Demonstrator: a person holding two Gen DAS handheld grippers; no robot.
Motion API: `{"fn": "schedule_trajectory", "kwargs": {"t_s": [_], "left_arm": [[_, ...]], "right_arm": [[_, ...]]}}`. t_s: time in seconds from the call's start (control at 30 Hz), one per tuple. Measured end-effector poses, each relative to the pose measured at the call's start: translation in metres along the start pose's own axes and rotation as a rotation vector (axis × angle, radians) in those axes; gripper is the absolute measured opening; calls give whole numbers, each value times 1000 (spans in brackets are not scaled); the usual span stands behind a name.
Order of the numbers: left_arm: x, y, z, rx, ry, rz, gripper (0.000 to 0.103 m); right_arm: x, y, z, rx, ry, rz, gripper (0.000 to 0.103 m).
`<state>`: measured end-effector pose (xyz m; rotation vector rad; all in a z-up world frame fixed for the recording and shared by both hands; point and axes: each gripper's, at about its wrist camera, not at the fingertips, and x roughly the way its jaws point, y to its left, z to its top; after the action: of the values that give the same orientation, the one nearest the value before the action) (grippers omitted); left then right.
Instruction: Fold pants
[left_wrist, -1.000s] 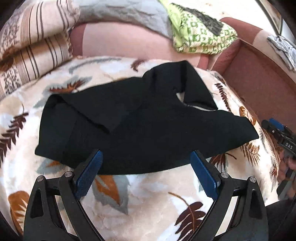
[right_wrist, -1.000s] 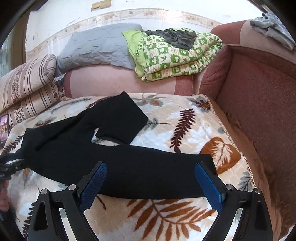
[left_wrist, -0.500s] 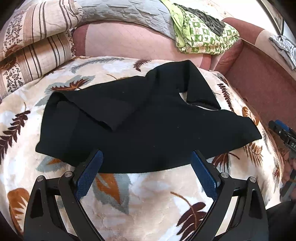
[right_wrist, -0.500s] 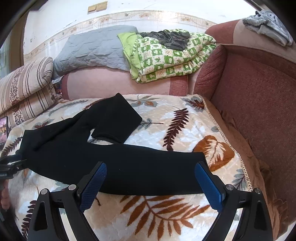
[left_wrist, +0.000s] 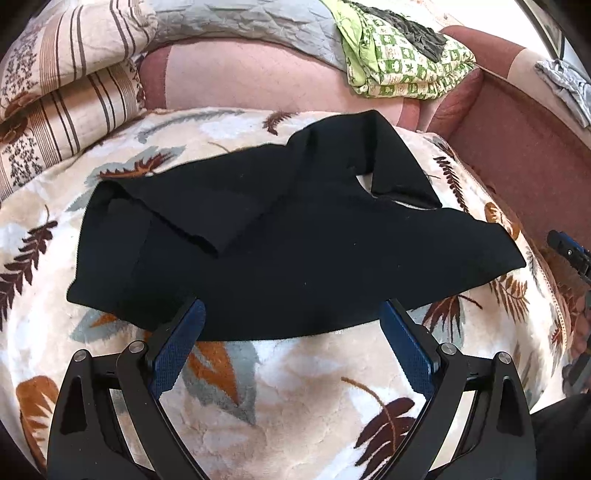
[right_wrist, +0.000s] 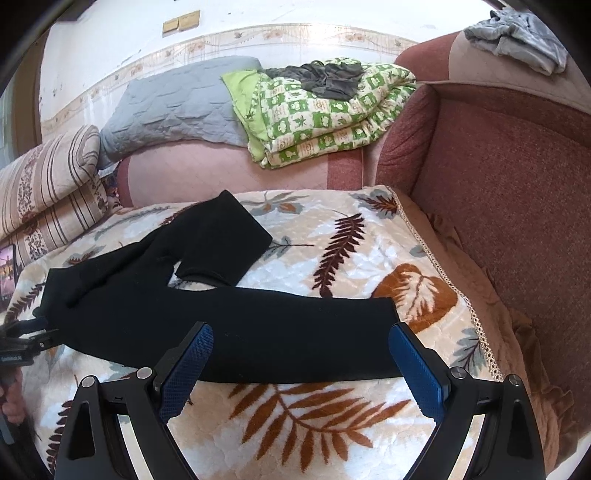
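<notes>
Black pants (left_wrist: 295, 243) lie spread on a leaf-patterned blanket (left_wrist: 295, 398). The waist end is at the left with a flap folded over it. One leg runs right along the near edge; the other leg is bent back toward the far side. In the right wrist view the pants (right_wrist: 258, 332) show the long leg ending near the right. My left gripper (left_wrist: 291, 343) is open and empty, just short of the pants' near edge. My right gripper (right_wrist: 301, 360) is open and empty over the long leg's near edge.
Striped pillows (left_wrist: 62, 85) lie at the far left, a grey quilt (right_wrist: 177, 107) and a green checked blanket (right_wrist: 325, 110) on the sofa back. The red sofa arm (right_wrist: 517, 192) rises at the right. The other gripper (left_wrist: 570, 253) shows at the right edge.
Both grippers have drawn back and risen slightly, so more of the sofa back shows. The pants have not moved. Both grippers stay open.
</notes>
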<state>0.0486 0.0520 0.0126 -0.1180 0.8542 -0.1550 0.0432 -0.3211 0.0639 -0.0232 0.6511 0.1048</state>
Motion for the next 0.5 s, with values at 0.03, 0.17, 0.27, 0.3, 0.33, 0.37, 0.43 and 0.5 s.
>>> {"fn": "schedule_trajectory", "kwargs": {"t_s": [0.03,0.17,0.27,0.3,0.33,0.37,0.43,0.5], "left_arm": [[-2,0,0,12,-13,12,96],[-5,-1,-2,51,-40,58,96],[-6,5,0,18,-30,65,96],[-9,7,1,6,-34,71,96],[-11,8,1,1,-48,78,96],[-13,9,0,0,-57,97,96],[-14,12,-1,-6,-54,124,96],[-14,16,-1,-20,-51,150,96]], "right_arm": [[-1,1,0,-1,-3,3,95],[-3,6,0,-8,-1,12,95],[-7,8,-1,-16,-4,8,95],[-9,7,-1,-11,-8,9,95],[-11,6,-2,-8,-10,9,95],[-12,4,-2,-5,-11,6,95],[-13,0,-3,5,-9,-5,95],[-8,-6,-5,20,13,-41,95]]}}
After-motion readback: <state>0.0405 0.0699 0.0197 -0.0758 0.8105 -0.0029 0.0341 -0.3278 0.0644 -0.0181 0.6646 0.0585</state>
